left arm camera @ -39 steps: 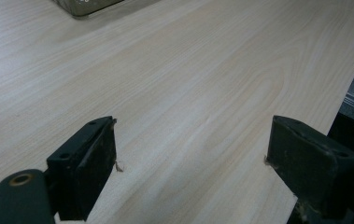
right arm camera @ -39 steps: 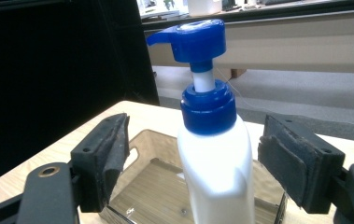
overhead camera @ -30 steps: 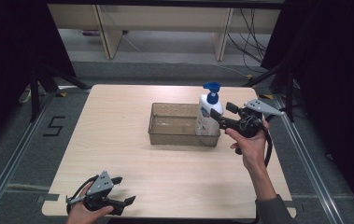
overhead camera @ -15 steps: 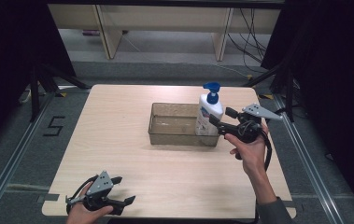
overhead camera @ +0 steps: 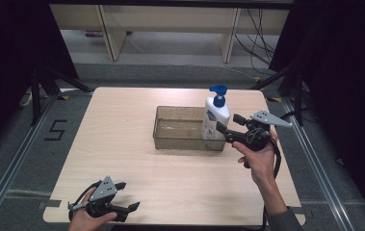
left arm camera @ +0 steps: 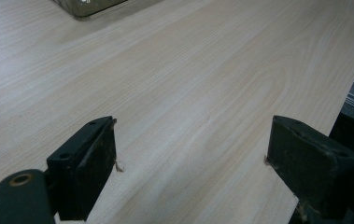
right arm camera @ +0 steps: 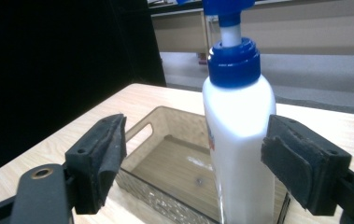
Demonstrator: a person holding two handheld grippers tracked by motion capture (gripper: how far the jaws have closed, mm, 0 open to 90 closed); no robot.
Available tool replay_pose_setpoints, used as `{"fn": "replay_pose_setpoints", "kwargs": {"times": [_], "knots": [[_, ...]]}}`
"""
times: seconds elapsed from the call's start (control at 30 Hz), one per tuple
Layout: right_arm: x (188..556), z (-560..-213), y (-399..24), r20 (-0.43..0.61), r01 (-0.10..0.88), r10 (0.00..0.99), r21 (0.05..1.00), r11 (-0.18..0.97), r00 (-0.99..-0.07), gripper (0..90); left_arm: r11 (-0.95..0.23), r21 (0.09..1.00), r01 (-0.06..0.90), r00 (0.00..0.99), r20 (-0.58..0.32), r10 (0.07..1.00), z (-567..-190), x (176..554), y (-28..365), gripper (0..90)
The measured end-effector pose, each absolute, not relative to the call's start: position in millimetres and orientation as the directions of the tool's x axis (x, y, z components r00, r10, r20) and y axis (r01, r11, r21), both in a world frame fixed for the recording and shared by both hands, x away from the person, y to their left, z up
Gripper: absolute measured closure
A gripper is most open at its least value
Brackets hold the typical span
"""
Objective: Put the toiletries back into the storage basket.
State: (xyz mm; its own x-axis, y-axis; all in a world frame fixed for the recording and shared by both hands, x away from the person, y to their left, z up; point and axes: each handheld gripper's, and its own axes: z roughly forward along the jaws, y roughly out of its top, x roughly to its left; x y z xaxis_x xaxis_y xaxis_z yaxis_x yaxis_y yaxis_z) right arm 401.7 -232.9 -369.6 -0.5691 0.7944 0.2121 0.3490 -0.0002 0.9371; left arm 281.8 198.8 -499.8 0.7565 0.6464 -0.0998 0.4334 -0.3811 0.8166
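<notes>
The pump bottle [overhead camera: 215,118] stands upright in the tray's [overhead camera: 180,142] right end. The right gripper [overhead camera: 228,126], jaws just opening, flanks it without pressing. The left gripper [overhead camera: 128,195] rests wide open near the surface's [overhead camera: 122,120] bare front edge.

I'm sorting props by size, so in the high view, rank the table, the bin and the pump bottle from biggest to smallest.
1. Table, by far the largest.
2. Bin, a clear rectangular tray standing on the table.
3. Pump bottle, standing upright at the bin's right end, narrower and smaller than the bin.
</notes>
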Motion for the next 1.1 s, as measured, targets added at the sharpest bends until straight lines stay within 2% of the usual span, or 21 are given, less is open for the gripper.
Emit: {"fn": "replay_pose_setpoints", "kwargs": {"times": [0.37,0.43,0.5,0.8,0.97,1.1], "knots": [[393.3,-375.7,-232.2,0.209,0.353,0.791,0.935,0.01,-0.575,21.0,-0.357,0.826,0.437,0.751,-0.116,0.65,-500.8,281.6,197.2,15.3],[390.7,-376.1,-231.8,0.214,0.365,0.792,0.931,0.012,-0.573,20.9,-0.399,0.811,0.427,0.76,-0.083,0.645,-499.8,283.0,199.9,15.3],[389.4,-376.7,-231.8,0.203,0.357,0.793,0.934,0.019,-0.574,20.9,-0.359,0.825,0.436,0.752,-0.115,0.649,-500.8,281.6,197.2,15.3],[381.7,-381.3,-226.6,0.196,0.35,0.774,0.936,0.035,-0.601,20.8,-0.382,0.814,0.437,0.755,-0.1,0.649,-498.5,281.6,199.0,15.3],[375.8,-383.2,-222.7,0.229,0.376,0.768,0.926,0.017,-0.598,20.9,-0.374,0.823,0.428,0.756,-0.098,0.648,-499.3,281.6,198.6,15.3],[374.7,-383.2,-224.4,0.209,0.355,0.766,0.935,0.026,-0.608,21.0,-0.372,0.819,0.438,0.751,-0.106,0.652,-499.1,281.5,198.7,15.3]]}}
